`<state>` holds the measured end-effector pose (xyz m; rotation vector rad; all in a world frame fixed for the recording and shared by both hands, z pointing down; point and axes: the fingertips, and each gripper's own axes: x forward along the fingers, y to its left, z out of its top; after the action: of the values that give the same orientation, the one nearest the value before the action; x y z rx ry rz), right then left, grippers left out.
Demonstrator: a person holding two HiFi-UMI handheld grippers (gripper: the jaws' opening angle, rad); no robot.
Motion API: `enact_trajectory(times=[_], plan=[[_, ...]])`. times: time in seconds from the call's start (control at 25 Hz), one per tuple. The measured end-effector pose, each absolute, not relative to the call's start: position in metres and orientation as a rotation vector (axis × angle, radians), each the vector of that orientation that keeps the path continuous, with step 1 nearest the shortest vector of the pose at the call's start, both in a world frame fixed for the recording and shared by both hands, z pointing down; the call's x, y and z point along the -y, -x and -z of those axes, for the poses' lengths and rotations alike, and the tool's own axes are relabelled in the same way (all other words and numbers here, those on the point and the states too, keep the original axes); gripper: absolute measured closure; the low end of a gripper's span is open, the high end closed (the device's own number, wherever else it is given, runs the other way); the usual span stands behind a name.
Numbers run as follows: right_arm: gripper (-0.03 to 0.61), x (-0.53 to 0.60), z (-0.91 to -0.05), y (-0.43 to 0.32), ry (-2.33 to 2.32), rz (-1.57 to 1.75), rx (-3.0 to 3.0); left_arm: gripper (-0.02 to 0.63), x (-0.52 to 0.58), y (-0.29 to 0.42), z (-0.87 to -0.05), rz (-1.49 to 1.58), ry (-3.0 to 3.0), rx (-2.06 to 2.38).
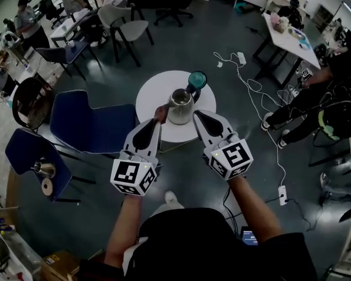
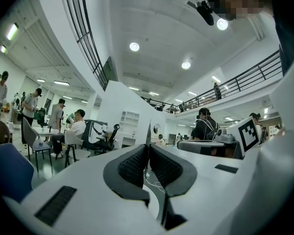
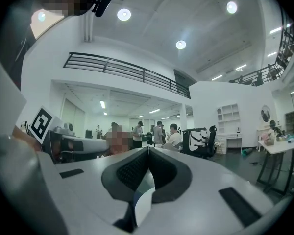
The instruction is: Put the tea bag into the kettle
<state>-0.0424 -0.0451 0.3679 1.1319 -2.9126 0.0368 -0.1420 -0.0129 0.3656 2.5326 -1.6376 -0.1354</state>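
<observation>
Though edge-on & only a thin sliver, tea bag [image 2: 148,130] sits pinched in left tool [image 1: 159,118]; right tool [image 1: 196,116] closed, empty, beside kettle [image 1: 180,105] on table [image 1: 147,98].

Open-plan hall: ceiling lights [image 2: 134,46] are shining over a balcony rail [image 3: 122,66]; blue chairs [image 1: 88,122] are standing L of a round table [image 1: 149,98], w/ cables [image 1: 254,86] trailing across dark floor [image 1: 181,40].

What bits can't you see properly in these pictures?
- Tea bag: left gripper view, only a thin edge shows above the left gripper's shut jaws.
- Inside of the kettle: head view, too small to tell.
- Kettle: absent from the right gripper view, which looks past the right gripper.
</observation>
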Motion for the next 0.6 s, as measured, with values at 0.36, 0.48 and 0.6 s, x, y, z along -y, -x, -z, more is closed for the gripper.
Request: enact_trajectory(times=[0.36, 0.48, 0.6], plan=[[0.56, 0.055, -0.369, 0.06, -1.194, -0.025, 2.875, 0.577, 0.026, 0.163, -0.378, 0.158, -2.536, 1.585], [0.559, 0.058, -0.373, 0.066, -1.194, -0.019, 2.866, 0.577, 0.031, 0.167, -0.38, 0.169, -2.532, 1.575], [0.56, 0.065, -0.378, 0.066, -1.208, -0.021, 2.853, 0.577, 0.038, 0.17, -0.385, 0.165, -2.538, 1.563]])
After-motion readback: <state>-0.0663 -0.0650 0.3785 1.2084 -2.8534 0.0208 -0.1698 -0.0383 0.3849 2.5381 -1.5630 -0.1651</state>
